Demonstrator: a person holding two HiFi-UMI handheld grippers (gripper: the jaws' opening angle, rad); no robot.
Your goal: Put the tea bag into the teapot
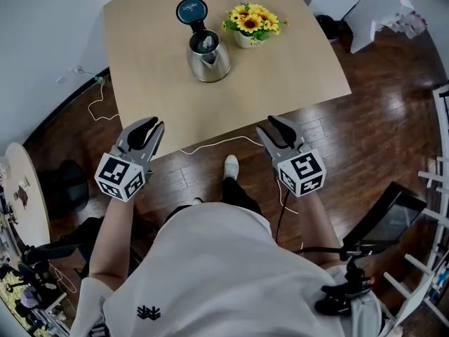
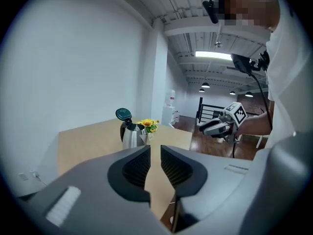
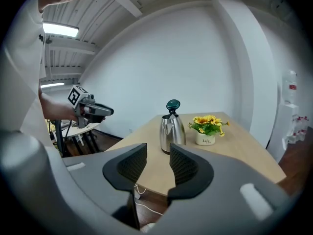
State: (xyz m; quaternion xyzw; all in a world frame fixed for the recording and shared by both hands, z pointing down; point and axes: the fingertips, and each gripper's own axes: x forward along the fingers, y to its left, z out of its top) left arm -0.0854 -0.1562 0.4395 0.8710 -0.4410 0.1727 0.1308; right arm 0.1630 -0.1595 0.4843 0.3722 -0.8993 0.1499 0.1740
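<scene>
The 2 grippers are held level above the near edge of the pale wooden rectangular table (image 1: 287, 69), well apart from each other. The left gripper (image 1: 149, 125) has its jaws set a narrow slit apart with nothing between the ribbed pads; the right gripper (image 1: 276, 123) has its jaws a little wider apart and is likewise empty. The brushed stainless-steel teapot (image 1: 208, 56) stands upright toward the far side of the table, its round teal lid (image 1: 191, 10) swung up so the mouth is open. Just beside it on the right is a small white flowerpot of yellow sunflowers (image 1: 252, 23). No tea bag appears in any view, so its location cannot be stated. By judgement, a tea bag is light, soft and limp, and its paper tears easily; take hold at the tag, string or top fold with light pressure, not across the filled body. The head view alone shows the teapot's open mouth from above, plus a thin white cable (image 1: 217, 144) on the dark floor below the near table edge. The 2 gripper views alone show the pad gaps, the teapot's side profile and the printed label on the flowerpot.
</scene>
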